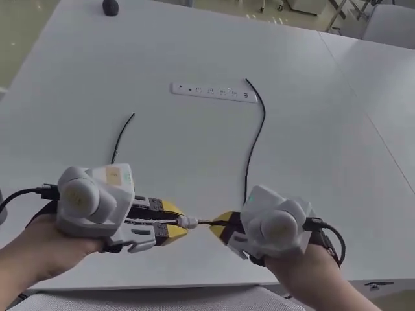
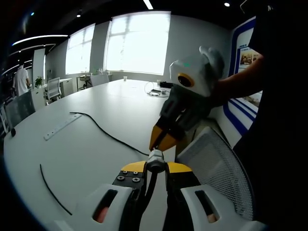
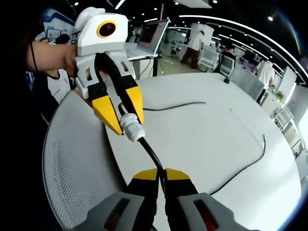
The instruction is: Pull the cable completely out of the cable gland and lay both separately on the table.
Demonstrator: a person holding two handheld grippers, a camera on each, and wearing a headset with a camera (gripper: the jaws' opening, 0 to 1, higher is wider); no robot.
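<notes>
Cable gland (image 1: 189, 222) in left claw (image 2: 156, 168), cable (image 3: 151, 154) in right claw (image 3: 162, 172), powerboard (image 1: 214, 92) beyond

L tool (image 1: 174, 225) grips gland (image 1: 188, 222); R tool (image 1: 224, 227) grips cable (image 1: 205, 223).

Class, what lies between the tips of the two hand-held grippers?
In the head view, the white cable gland and a short stretch of black cable span that gap.

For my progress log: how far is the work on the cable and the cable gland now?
Done: the left gripper is shut on the cable gland and the right gripper on the cable. In hand: the pull; the cable still runs into the gland, and neither lies on the table. Left: free the cable completely, then lay both down apart.
</notes>
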